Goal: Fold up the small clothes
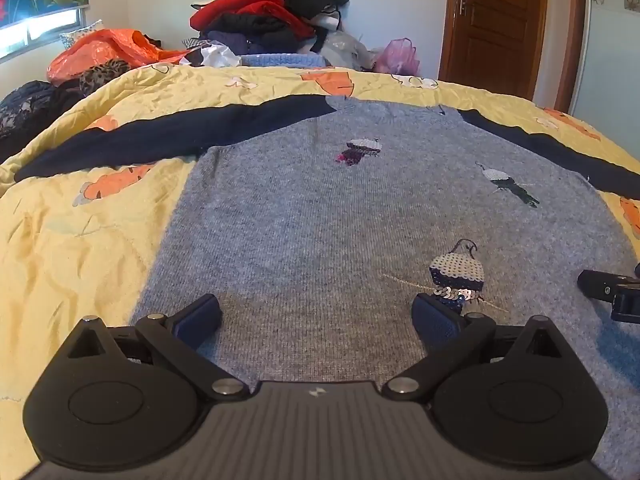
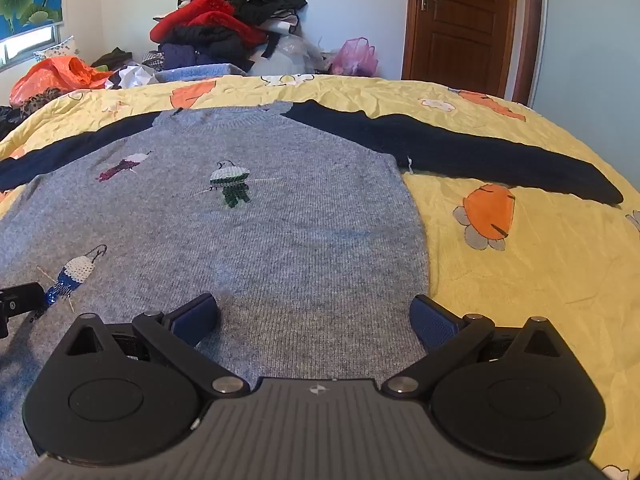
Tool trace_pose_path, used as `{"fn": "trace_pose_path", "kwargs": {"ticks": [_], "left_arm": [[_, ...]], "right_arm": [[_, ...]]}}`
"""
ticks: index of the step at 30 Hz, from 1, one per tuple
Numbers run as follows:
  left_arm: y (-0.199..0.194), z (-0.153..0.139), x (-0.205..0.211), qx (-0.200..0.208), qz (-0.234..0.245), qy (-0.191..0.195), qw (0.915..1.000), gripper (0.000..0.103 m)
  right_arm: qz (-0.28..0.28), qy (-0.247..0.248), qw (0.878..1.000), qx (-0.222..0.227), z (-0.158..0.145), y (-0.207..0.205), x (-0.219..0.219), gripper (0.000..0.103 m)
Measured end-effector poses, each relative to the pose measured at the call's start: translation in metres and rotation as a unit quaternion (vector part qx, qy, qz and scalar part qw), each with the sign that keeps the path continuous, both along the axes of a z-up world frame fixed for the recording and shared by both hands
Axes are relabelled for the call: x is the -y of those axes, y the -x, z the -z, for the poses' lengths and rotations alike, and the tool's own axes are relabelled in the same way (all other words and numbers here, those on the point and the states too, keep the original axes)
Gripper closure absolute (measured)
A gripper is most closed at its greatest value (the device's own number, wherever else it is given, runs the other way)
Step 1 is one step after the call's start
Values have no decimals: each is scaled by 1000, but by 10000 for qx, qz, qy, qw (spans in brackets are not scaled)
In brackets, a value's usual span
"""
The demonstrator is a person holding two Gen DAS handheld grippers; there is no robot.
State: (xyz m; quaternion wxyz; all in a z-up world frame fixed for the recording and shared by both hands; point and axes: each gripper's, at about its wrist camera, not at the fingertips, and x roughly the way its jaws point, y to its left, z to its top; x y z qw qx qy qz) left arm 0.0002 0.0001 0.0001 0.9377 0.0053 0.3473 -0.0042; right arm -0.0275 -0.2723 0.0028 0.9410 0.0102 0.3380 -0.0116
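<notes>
A small grey knit sweater [image 1: 320, 220] [image 2: 248, 240] with navy sleeves and sequin figures lies flat, front up, on a yellow quilt. Both sleeves are spread out sideways: the left sleeve [image 1: 160, 136] and the right sleeve [image 2: 480, 152]. My left gripper [image 1: 316, 316] hovers open over the sweater's lower left part, nothing between its blue pads. My right gripper [image 2: 314, 316] is open too, over the lower right part, its right pad near the sweater's side edge. The right gripper's tip [image 1: 608, 292] shows at the edge of the left wrist view, and the left gripper's tip [image 2: 16, 302] in the right wrist view.
The yellow quilt [image 1: 80, 260] [image 2: 520, 280] with orange carrot prints covers the bed. A tall heap of clothes [image 1: 272, 16] [image 2: 228, 20], orange bags [image 1: 108, 50] and a pink bag [image 2: 356, 58] sit at the far end. A wooden door [image 1: 496, 20] stands behind right.
</notes>
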Motion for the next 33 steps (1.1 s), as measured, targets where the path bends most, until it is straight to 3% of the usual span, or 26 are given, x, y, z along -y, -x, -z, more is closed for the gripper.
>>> {"fn": "trace_pose_path", "kwargs": {"ticks": [33], "left_arm": [[-2, -1, 3, -40, -64, -35, 10000, 0]], "right_arm": [[10, 42, 10000, -16, 1, -2, -1, 0]]}}
